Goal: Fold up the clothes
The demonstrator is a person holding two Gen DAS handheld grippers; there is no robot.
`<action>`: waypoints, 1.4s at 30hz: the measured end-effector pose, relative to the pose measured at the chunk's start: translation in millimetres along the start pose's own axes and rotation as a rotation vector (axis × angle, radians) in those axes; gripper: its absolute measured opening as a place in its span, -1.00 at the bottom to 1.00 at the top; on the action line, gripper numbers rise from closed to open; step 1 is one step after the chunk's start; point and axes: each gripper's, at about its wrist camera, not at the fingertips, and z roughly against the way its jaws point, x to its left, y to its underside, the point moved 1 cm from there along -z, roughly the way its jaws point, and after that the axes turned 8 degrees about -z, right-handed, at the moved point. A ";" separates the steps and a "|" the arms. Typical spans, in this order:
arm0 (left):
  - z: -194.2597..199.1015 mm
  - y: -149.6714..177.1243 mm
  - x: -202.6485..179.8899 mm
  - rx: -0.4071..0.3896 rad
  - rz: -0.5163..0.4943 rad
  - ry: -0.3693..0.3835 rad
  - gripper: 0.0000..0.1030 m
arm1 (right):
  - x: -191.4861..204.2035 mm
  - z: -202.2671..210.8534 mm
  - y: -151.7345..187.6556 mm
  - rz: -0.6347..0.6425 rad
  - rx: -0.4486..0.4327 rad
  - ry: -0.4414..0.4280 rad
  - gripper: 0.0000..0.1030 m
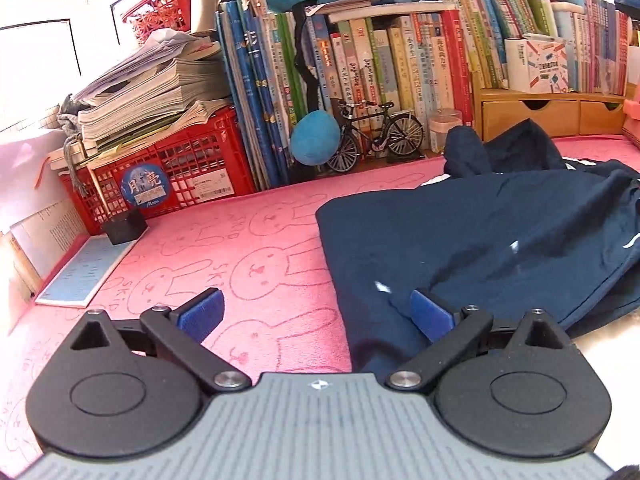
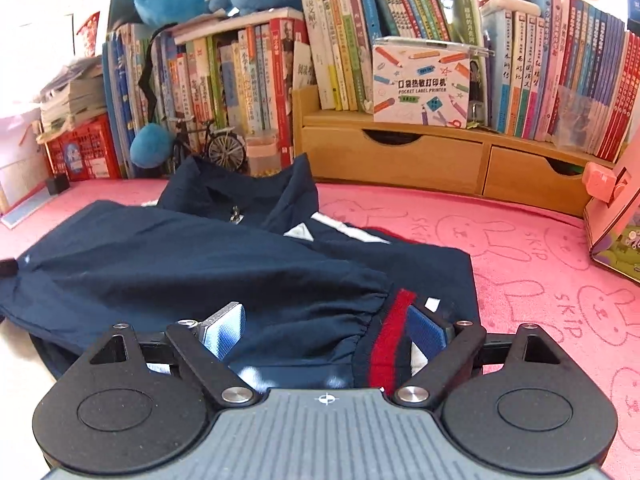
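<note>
A navy jacket (image 1: pixel 480 240) lies partly folded on the pink bunny-print cloth (image 1: pixel 240 248), its collar raised at the back. My left gripper (image 1: pixel 316 312) is open over the jacket's left edge; one blue pad (image 1: pixel 200 312) is above the pink cloth, the other pad (image 1: pixel 430 316) rests against the navy fabric. In the right wrist view the jacket (image 2: pixel 200 256) has a sleeve laid across it, ending in a red-and-navy striped cuff (image 2: pixel 388 344). My right gripper (image 2: pixel 324 328) stands open astride that sleeve end, nothing pinched.
Books (image 1: pixel 400 68) line the back, with a model bicycle (image 1: pixel 376 136), a blue plush (image 1: pixel 314 142) and a red crate (image 1: pixel 168 172) stacked with papers. A wooden drawer unit (image 2: pixel 440 160) stands back right, a pink box (image 2: pixel 616 216) at the right edge.
</note>
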 end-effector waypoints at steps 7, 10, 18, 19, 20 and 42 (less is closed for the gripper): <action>5.0 6.2 1.5 0.030 0.059 0.053 0.90 | 3.9 -1.2 16.7 0.013 0.014 0.049 0.96; 25.0 4.9 4.0 -0.013 0.068 0.076 0.90 | 5.7 31.2 18.7 0.015 -0.042 -0.014 0.97; 20.7 -66.2 -48.4 -0.166 0.015 0.171 1.00 | 54.4 26.7 -12.6 0.049 -0.148 -0.107 1.00; 9.1 -74.1 -56.2 -0.151 0.025 0.191 1.00 | 62.0 14.6 -19.0 0.035 -0.142 -0.107 1.00; -8.1 -79.4 -59.2 -0.121 0.053 0.209 1.00 | 68.0 0.7 -25.0 0.009 -0.129 -0.094 1.00; -33.7 -36.1 -41.2 0.034 0.102 0.169 1.00 | 58.1 -21.6 -8.4 0.021 -0.026 -0.062 1.00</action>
